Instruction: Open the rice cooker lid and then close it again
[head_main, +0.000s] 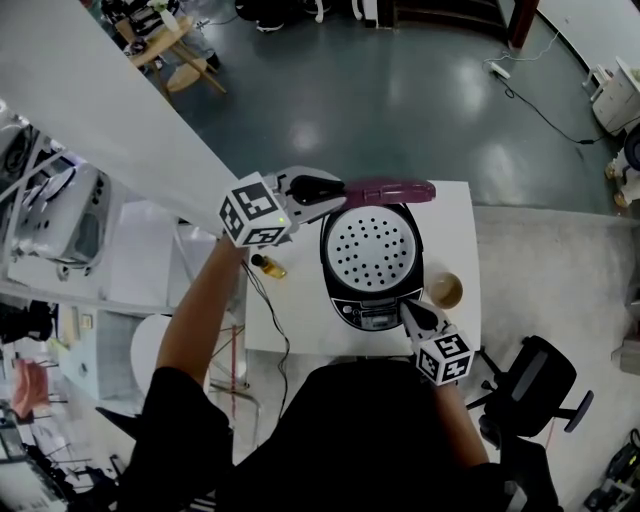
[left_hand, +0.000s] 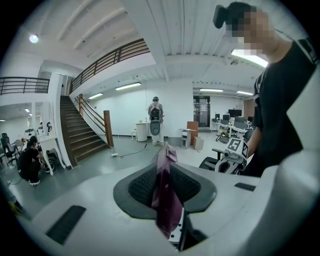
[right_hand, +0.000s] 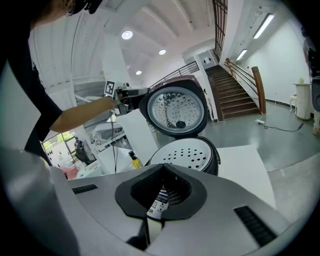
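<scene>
The black rice cooker (head_main: 370, 265) stands on the white table (head_main: 455, 215) with a perforated steam plate over its pot (right_hand: 187, 155). Its maroon lid (head_main: 390, 191) stands raised at the back, and the shiny inner face (right_hand: 175, 111) shows in the right gripper view. My left gripper (head_main: 335, 190) is shut on the lid's left edge; that maroon edge (left_hand: 161, 172) runs between its jaws (left_hand: 167, 200). My right gripper (head_main: 410, 312) is shut with nothing in it, just by the cooker's front control panel (head_main: 368, 316), slightly right of it. In its own view (right_hand: 160, 200) the panel's label sits right behind the jaws.
A brown cup (head_main: 446, 291) sits on the table right of the cooker, close to my right gripper. A small yellow bottle (head_main: 268, 265) and a black cable lie to the left. A black office chair (head_main: 535, 380) stands off the table's near right corner.
</scene>
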